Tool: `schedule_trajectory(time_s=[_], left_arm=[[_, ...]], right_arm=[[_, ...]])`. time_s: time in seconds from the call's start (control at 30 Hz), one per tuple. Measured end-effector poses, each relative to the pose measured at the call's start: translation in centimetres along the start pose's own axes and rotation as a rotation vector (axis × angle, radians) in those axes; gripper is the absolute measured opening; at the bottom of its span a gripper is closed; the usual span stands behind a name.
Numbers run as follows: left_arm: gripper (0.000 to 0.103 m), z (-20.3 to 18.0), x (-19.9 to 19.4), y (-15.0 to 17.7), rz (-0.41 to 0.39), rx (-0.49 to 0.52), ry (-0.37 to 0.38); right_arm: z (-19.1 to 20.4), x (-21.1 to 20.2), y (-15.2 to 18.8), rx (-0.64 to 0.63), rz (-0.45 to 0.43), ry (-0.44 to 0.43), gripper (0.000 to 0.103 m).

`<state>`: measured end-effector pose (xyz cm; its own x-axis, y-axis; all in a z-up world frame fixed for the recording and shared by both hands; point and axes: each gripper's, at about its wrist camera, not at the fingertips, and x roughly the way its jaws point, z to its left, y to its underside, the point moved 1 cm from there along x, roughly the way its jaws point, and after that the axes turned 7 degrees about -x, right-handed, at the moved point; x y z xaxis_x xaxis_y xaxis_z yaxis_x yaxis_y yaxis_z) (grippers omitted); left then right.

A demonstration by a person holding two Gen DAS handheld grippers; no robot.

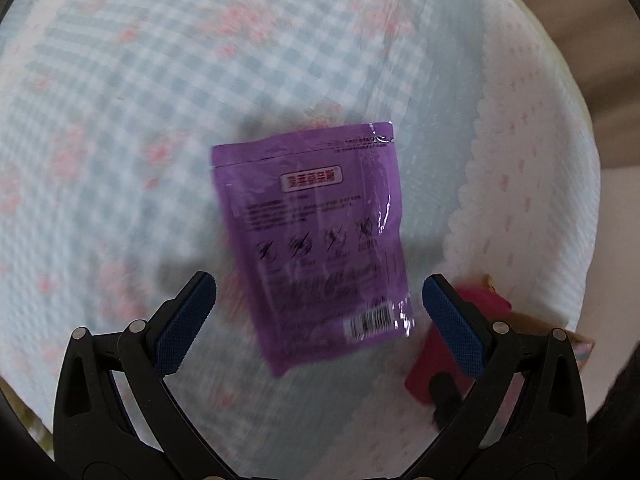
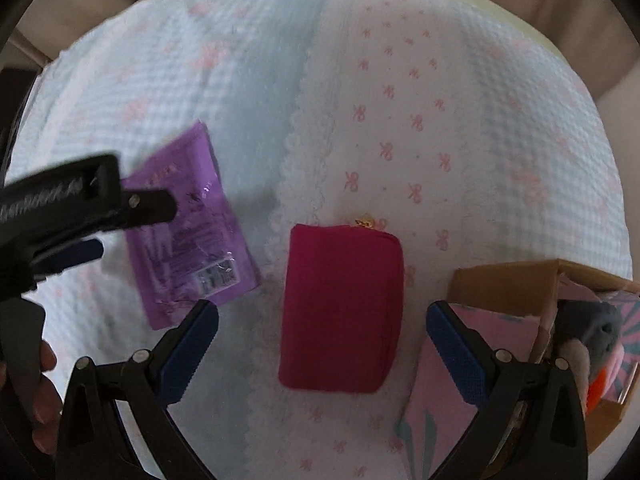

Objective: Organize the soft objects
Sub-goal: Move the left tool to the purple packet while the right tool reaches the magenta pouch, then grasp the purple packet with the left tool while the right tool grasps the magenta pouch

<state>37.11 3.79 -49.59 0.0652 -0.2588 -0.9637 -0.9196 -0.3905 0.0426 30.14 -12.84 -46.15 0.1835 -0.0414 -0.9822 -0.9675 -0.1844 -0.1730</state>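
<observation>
You are holding your left gripper over a purple packet that is lying flat on the bed cover. Its fingers are standing wide apart, one on each side of the packet's lower end, and they are gripping nothing. The left camera is showing you the packet's printed side with small drawings and a barcode near the bottom corner. At the right edge of that view, a red pouch is peeking out from behind the right finger, mostly hidden.

You are holding your right gripper over that same red pouch, and this camera is showing it whole. It is lying flat on the white part of the cover with little pink bows, with a small gold zip pull at its top edge. The right gripper's fingers are also spread wide, with the pouch between them, and they are not squeezing it.

The right camera is also showing the purple packet just beside the pouch, on its left, with your left gripper reaching in above it. Your fingers are showing at the left edge.

Only the right view is clearly showing the cardboard box near the pouch, on its right. A grey soft toy is sitting in it.
</observation>
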Motion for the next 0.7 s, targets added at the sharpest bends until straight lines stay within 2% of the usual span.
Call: schedule_trajectory(time_s=[0.1,0.17,0.43,0.53,0.6,0.63,0.67,0.7], left_arm=[[0.103,-0.5,2.2,-0.4,0.026,-0.025,-0.002],[0.103,-0.7,3.6,-0.5,0.038,-0.034,-0.027],[0.102,-1.6,4.9,0.2,0.008,-0.002,-0.073],[0.094,-2.0,5.1,0.9,-0.01,0.015,-0.106],[0.082,-1.9,5.1,1.4,-0.027,-0.001,-0.101],[0.08,-1.7,4.9,1.5,-0.035,-0.012,-0.095],[0.074,-1.3,4.7,1.5,-0.04,-0.023,-0.087],[0.068,-1.0,4.6,1.7,-0.044,-0.028,-0.079]], right_arm=[[1.3,0.6,-0.2,-0.086,-0.023,0.064,0.103],[2.0,1.1,-0.2,-0.129,-0.028,0.056,0.103],[2.2,3.8,0.3,-0.154,0.002,0.107,0.103],[2.3,4.3,0.3,-0.168,0.004,0.128,0.103],[2.1,5.3,-0.1,-0.198,0.01,0.162,0.103],[2.1,5.7,-0.1,-0.212,0.015,0.179,0.102],[2.1,6.0,-0.1,-0.218,0.012,0.177,0.1],[1.8,6.1,-0.2,-0.209,0.007,0.157,0.092]])
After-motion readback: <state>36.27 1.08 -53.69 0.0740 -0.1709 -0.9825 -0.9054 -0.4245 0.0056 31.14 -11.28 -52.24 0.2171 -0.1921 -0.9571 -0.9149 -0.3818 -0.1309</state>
